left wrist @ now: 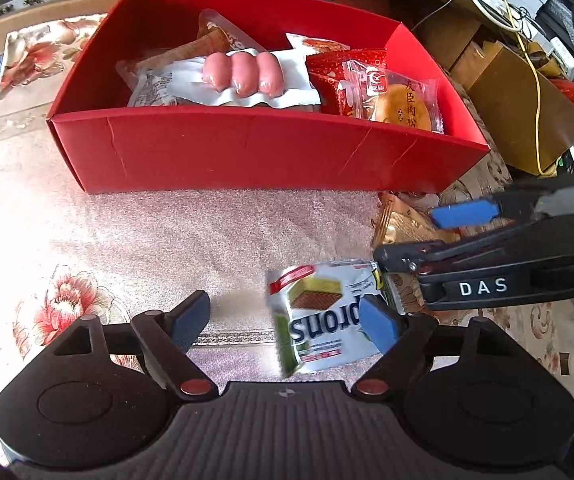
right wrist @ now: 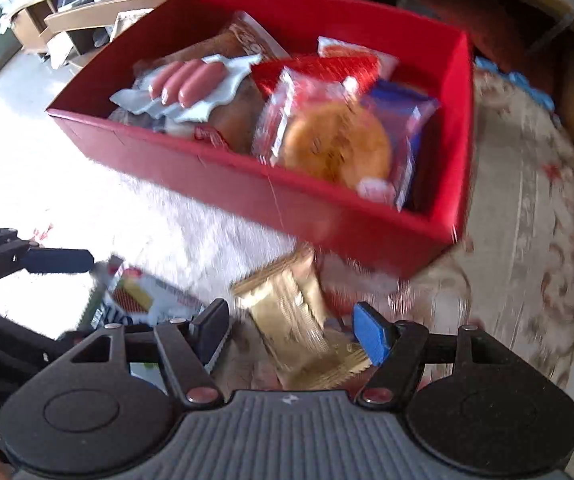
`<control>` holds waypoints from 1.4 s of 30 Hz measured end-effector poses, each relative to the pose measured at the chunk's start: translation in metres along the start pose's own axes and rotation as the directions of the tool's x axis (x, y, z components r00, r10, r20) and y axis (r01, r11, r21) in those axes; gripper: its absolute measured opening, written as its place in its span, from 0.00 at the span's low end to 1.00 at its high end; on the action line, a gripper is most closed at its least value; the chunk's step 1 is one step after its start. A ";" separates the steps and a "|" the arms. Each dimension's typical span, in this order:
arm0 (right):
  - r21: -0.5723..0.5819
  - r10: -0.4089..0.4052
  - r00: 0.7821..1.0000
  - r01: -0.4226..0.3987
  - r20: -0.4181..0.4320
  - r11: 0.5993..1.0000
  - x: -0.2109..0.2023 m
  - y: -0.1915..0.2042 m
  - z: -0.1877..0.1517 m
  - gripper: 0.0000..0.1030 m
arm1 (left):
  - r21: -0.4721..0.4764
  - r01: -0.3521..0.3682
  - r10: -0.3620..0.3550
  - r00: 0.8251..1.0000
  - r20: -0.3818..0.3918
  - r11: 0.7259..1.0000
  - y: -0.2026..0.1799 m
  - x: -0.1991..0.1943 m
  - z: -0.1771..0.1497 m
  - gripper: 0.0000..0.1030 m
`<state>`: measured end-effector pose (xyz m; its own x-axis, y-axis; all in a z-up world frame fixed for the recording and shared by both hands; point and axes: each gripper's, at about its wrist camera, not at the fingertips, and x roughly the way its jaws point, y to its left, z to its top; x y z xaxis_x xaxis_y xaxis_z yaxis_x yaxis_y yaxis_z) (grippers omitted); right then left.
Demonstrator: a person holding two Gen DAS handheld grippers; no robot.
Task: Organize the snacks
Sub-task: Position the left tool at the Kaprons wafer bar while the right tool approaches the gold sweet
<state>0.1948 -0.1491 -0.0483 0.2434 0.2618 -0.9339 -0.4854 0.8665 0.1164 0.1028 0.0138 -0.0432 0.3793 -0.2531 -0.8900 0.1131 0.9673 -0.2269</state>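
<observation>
A red box (left wrist: 247, 152) (right wrist: 271, 188) on the floral tablecloth holds several snacks: a sausage pack (left wrist: 243, 74) (right wrist: 185, 80) and a round cake in clear wrap (left wrist: 403, 102) (right wrist: 339, 144). A white wafer packet (left wrist: 323, 320) (right wrist: 143, 300) lies between the open fingers of my left gripper (left wrist: 287, 324), against its right pad. A gold packet (right wrist: 291, 316) (left wrist: 403, 220) lies in front of the box, between the open fingers of my right gripper (right wrist: 291, 332). The right gripper also shows in the left wrist view (left wrist: 415, 236), the left gripper in the right wrist view (right wrist: 59, 260).
The box stands close to the table's right edge (right wrist: 567, 240). Beyond it are cardboard boxes (left wrist: 523, 108), cables (left wrist: 535, 80) and a wooden shelf unit (right wrist: 87, 12). The two grippers are close side by side in front of the box.
</observation>
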 end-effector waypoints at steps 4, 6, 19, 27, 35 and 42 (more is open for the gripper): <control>-0.019 -0.053 0.999 0.053 0.003 0.998 -0.008 0.004 -0.024 0.65 | -0.009 0.011 -0.011 1.000 -0.006 1.000 0.003 -0.001 0.001 0.85; -0.014 -0.064 0.998 0.064 0.001 0.998 -0.012 0.004 -0.032 0.62 | -0.007 0.007 -0.007 1.000 -0.008 1.000 0.003 -0.002 0.001 0.86; 0.006 -0.096 0.995 0.096 0.023 0.995 -0.002 -0.002 -0.009 0.70 | 0.023 -0.038 0.038 0.999 0.008 0.999 -0.012 0.006 0.000 0.92; 0.146 -0.154 0.988 0.149 0.022 0.978 0.014 -0.017 -0.006 1.00 | 0.103 -0.087 0.087 0.996 0.001 0.991 -0.028 0.015 -0.004 1.00; 0.096 -0.143 0.983 0.132 0.119 0.987 0.009 -0.013 -0.015 1.00 | 0.099 -0.113 0.112 0.994 0.014 0.989 -0.032 0.020 -0.004 1.00; 0.061 -0.122 0.989 0.117 0.084 0.991 0.002 -0.014 -0.008 0.86 | 0.123 -0.112 0.110 0.994 0.024 0.986 -0.033 0.021 -0.006 0.97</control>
<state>0.1954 -0.1642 -0.0545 0.3708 0.1887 -0.9093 -0.4016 0.9154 0.0262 0.1011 -0.0233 -0.0565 0.4111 -0.1455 -0.8999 0.1821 0.9804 -0.0753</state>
